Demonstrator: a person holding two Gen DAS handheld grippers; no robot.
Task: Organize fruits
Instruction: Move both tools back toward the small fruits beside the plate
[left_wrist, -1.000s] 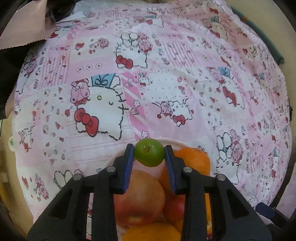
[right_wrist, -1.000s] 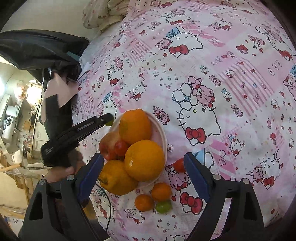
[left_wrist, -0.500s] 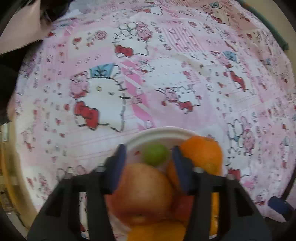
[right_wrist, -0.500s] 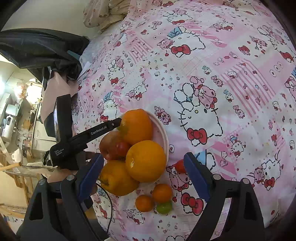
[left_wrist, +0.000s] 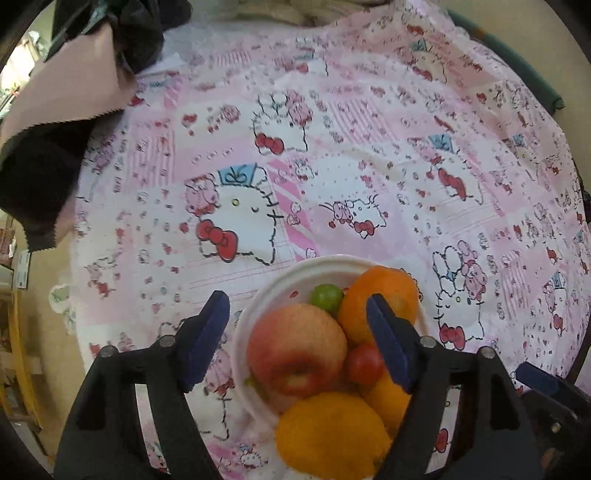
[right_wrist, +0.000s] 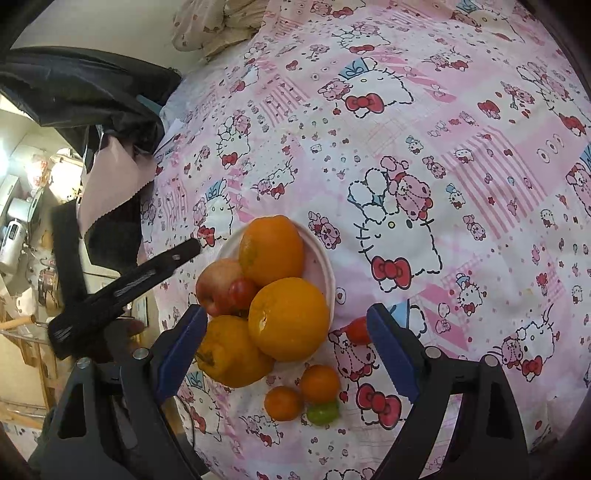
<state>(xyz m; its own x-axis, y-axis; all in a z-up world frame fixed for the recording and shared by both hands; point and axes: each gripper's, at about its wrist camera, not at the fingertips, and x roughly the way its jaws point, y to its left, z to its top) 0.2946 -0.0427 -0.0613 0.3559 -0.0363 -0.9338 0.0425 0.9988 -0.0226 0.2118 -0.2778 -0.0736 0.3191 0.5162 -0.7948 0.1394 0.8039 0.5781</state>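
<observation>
Left gripper (left_wrist: 297, 323): released, jaws spread wide, nothing between them; held over the plate.
Right gripper (right_wrist: 286, 341): released, jaws wide apart, framing the near fruit.
Plate (left_wrist: 325, 264): white, on the pink cartoon-print cloth (left_wrist: 369, 166).
Green fruit (left_wrist: 326, 298): on the plate at 12 o'clock, touching the apple (left_wrist: 297, 350) and the orange (left_wrist: 376, 299).
Small red fruit (left_wrist: 364, 363): wedged at 3 o'clock of the apple.
Loose fruit: two small orange fruits (right_wrist: 319, 383) (right_wrist: 283, 403) and a green one (right_wrist: 324, 412), probably touching, at 6 o'clock of the plate; a red one (right_wrist: 357, 330) beside the rim.
</observation>
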